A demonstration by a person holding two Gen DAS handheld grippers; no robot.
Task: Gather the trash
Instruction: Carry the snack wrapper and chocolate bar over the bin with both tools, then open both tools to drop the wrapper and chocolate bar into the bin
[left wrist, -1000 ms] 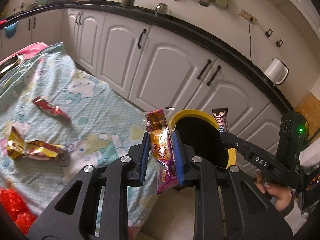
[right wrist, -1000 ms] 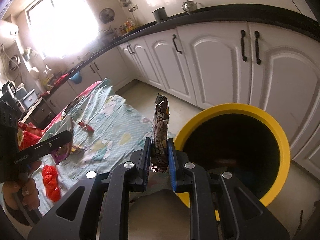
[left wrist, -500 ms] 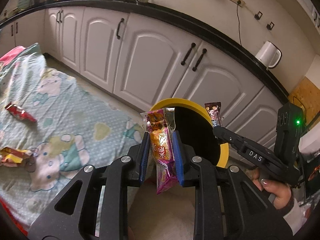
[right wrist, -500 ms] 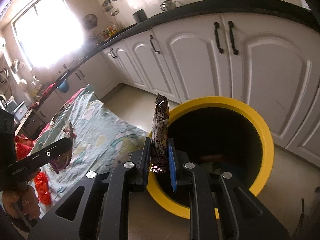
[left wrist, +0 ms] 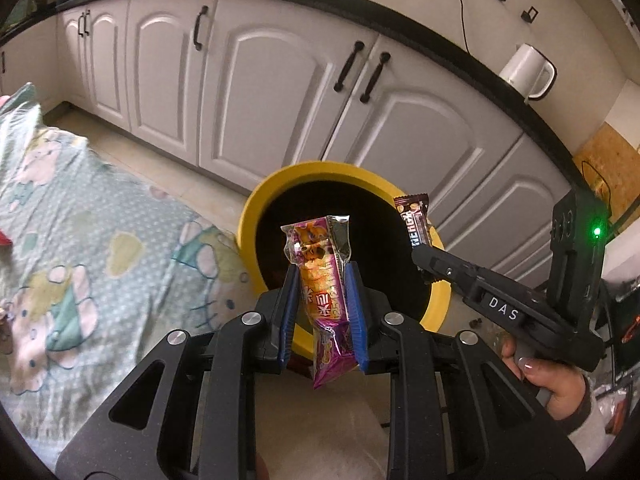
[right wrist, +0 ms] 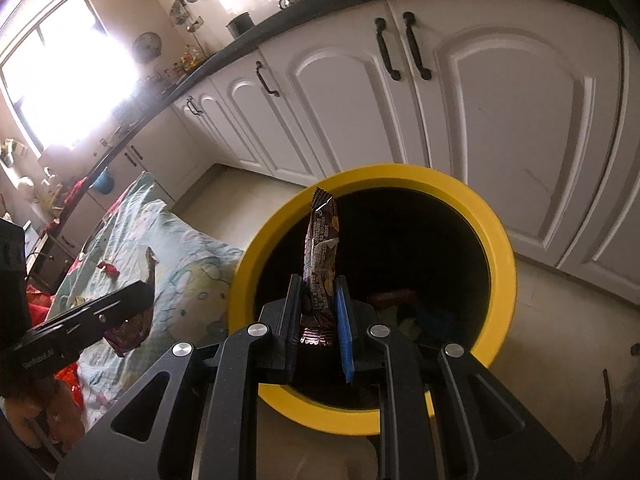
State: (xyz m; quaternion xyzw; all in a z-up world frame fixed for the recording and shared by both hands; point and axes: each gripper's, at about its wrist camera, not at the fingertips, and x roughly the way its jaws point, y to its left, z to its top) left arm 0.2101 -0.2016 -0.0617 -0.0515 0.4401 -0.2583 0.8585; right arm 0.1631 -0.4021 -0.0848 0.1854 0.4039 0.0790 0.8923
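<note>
Both grippers have neared the yellow bin [right wrist: 496, 240], jaws clamping a purple-orange wrapper [left wrist: 322, 284] and a brown wrapper [right wrist: 320, 256].

Home kitchen — white cabinets [left wrist: 280, 92], black countertop [left wrist: 400, 20], kettle [left wrist: 526, 70]

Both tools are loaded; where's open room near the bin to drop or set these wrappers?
Free: the yellow bin's dark mouth, wide open with only a few scraps at the bottom, and the patterned cloth bordering its left rim. Crowded: the gap between bin and cabinets, and the red wrapper farther along the cloth.
</note>
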